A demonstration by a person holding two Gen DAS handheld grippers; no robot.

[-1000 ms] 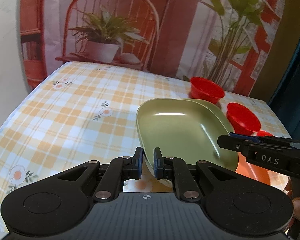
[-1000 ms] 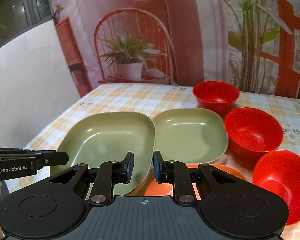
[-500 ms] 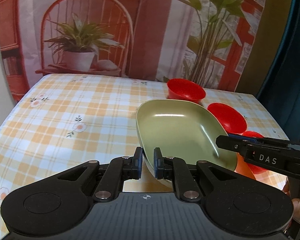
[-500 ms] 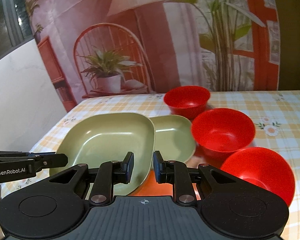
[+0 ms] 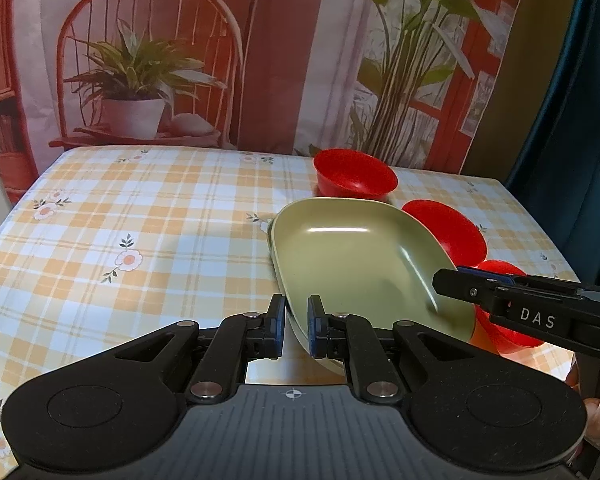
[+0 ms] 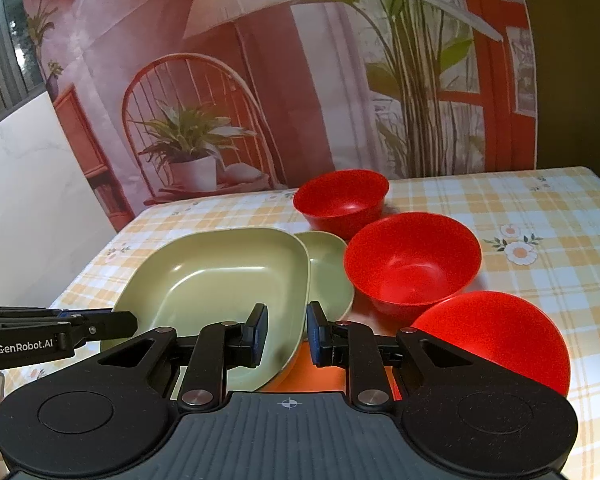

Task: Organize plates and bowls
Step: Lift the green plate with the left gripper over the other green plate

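Checked tabletop (image 5: 148, 216) crowding: both tools, left tool (image 5: 296, 326) and right tool (image 6: 287, 332), are pinching the large green squarish plate (image 5: 352, 256), risking bumping 3 red bowls (image 6: 412, 260).

A table (image 6: 548, 216) in a yellow checked floral cloth (image 5: 140, 216) carries three red bowls (image 6: 412, 260) running from 12 toward 4 o'clock, and a small green plate (image 6: 330, 268) at centre.

large green plate (image 6: 220, 280) tilted, its rim between both grippers' fingers; smaller green plate (image 6: 328, 272) and three red bowls (image 6: 412, 260) beyond.
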